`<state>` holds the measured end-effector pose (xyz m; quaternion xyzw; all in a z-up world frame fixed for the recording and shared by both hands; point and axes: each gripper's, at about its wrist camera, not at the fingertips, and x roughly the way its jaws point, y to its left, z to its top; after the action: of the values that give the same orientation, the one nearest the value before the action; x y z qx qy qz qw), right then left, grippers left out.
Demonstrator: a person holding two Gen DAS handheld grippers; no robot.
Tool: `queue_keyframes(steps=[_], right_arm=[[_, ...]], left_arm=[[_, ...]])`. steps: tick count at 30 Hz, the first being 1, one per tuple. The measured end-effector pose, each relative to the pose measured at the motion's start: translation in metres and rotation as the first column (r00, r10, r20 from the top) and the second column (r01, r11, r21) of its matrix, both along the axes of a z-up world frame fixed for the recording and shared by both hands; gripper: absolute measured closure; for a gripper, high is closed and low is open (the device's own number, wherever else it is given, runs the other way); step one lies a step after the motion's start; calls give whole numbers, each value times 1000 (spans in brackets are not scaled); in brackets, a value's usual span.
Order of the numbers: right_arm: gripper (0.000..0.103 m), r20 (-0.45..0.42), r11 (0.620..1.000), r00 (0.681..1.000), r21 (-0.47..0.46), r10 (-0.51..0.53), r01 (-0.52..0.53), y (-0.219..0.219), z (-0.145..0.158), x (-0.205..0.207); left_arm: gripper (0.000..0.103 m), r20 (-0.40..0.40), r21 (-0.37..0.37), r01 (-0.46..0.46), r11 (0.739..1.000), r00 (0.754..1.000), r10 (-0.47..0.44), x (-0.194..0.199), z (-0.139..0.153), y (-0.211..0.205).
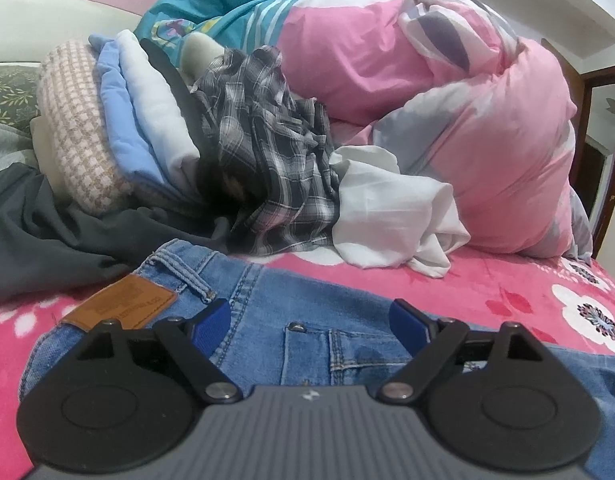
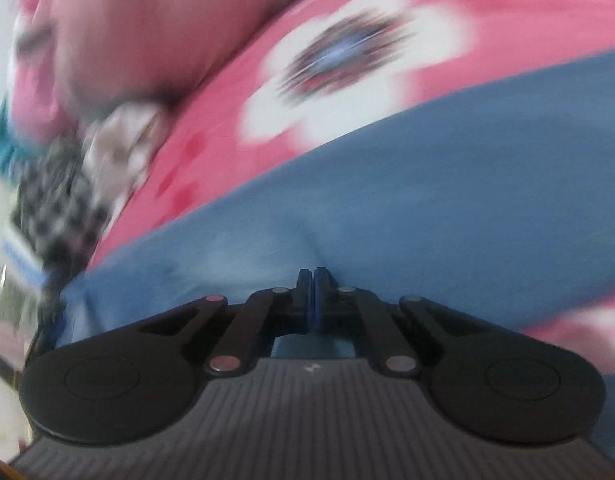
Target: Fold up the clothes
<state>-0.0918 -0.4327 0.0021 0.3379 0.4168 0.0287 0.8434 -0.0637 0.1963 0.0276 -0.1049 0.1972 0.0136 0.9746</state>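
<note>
Item: jeans [image 1: 267,320], blue denim, lying flat on the bed [image 1: 507,292] over a pink flowered cover. The waistband with its brown leather patch [image 1: 123,304] faces the left wrist view; a riveted back pocket lies just below it.

Handling, as judged: heavy for a garment, stiff at seams, waistband and pocket, supple across the legs. Not slippery, not fragile. It should hold a crease and slide little on the plush cover. Best holds are probably the waistband corners or the leg hems, where doubled cloth gives a firm bite.

Left hand-held gripper [image 1: 311,320]: jaws standing wide apart over the waistband and pocket area, nothing between the pads.

Right hand-held gripper [image 2: 312,292]: blue pads pressed together, low against the jeans [image 2: 427,184]. The denim puckers toward the tips, which suggests a pinched fold, but blur leaves it uncertain whether cloth is caught.

Also on the bed, well apart from the jeans: a plaid shirt [image 1: 267,152], a white garment [image 1: 391,216], a dark grey garment [image 1: 47,232], a folded stack [image 1: 119,120], a pink quilt [image 1: 487,128].
</note>
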Motion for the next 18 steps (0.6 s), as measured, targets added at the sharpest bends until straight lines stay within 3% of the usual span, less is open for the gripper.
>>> queue_keyframes(steps=[2, 4, 6, 7, 9, 13, 16, 18], right_arm=[[103, 1, 986, 986, -14, -164, 164, -50, 0, -28], [103, 9, 949, 954, -96, -299, 299, -81, 8, -49], [96, 22, 914, 937, -213, -348, 345, -84, 23, -55], [96, 45, 912, 942, -238, -333, 334, -77, 30, -53], [96, 95, 946, 964, -192, -247, 261, -51, 38, -40], [94, 118, 996, 993, -93, -9, 20, 28, 29, 14], [92, 75, 996, 995, 42, 73, -76, 55, 3, 51], [93, 13, 994, 998, 89, 56, -57, 53, -15, 67]], left_arm=[[15, -4, 2, -1, 1000, 1000, 1, 1, 0, 0], [15, -10, 7, -4, 1000, 1000, 4, 2, 0, -1], [15, -13, 13, -6, 1000, 1000, 6, 2, 0, -1], [15, -15, 16, -8, 1000, 1000, 8, 3, 0, -2], [15, -18, 23, -12, 1000, 1000, 12, 3, 0, -3], [15, -11, 18, -10, 1000, 1000, 10, 2, -1, -1], [15, 2, -1, -1, 1000, 1000, 1, 1, -1, 2], [15, 8, -8, 0, 1000, 1000, 0, 0, -2, 3]])
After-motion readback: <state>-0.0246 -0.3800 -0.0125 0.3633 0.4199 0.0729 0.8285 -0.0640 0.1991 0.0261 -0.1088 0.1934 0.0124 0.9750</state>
